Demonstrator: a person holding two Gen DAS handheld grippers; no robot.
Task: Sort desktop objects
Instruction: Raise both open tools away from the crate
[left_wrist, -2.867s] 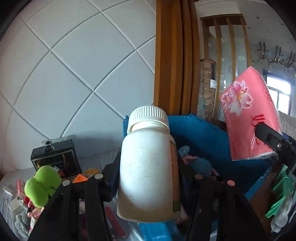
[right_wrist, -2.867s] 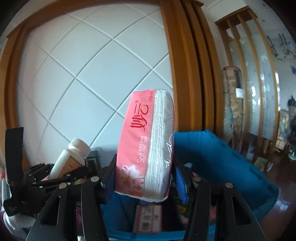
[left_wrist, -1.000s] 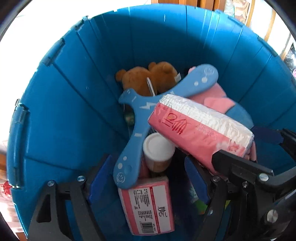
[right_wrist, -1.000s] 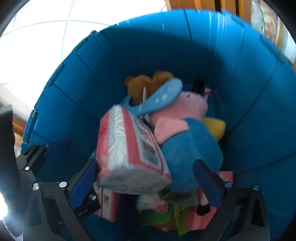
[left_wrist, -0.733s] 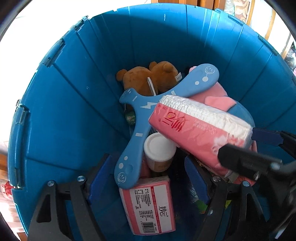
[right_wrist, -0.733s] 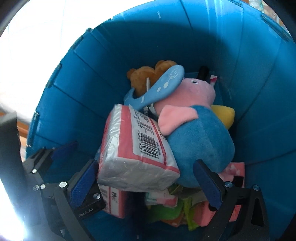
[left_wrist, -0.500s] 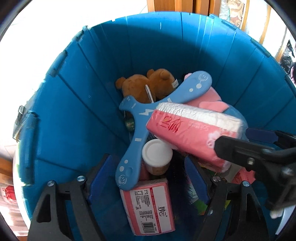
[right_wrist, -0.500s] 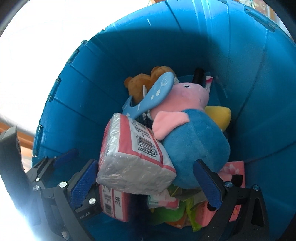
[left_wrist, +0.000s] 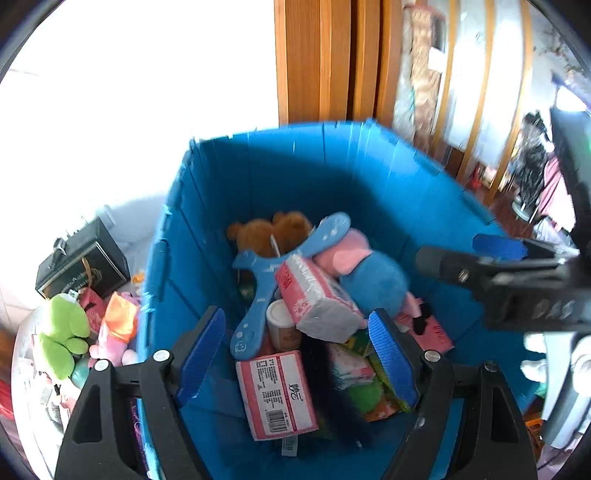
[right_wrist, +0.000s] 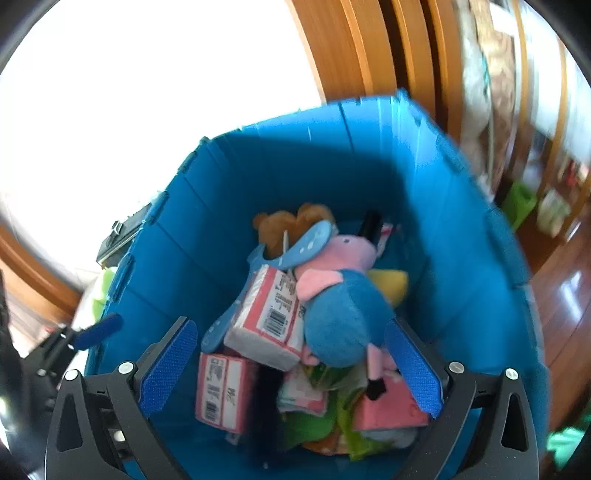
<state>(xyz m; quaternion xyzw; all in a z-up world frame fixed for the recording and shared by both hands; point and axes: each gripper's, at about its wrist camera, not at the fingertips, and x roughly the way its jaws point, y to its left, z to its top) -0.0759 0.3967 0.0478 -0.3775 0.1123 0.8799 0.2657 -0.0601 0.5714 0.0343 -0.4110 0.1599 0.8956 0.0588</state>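
Both claws, left and right, gape empty, now higher above the blue bin.

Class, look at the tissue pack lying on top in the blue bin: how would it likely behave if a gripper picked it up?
The tissue pack looks soft, so it would probably squash. Its plastic wrap may be slippery. It seems light.

Left gripper angled steeply down, jaws wide apart, nothing between the pads. Right gripper same downward tilt, jaws spread wide, empty. Both side by side, right one just beside the left.
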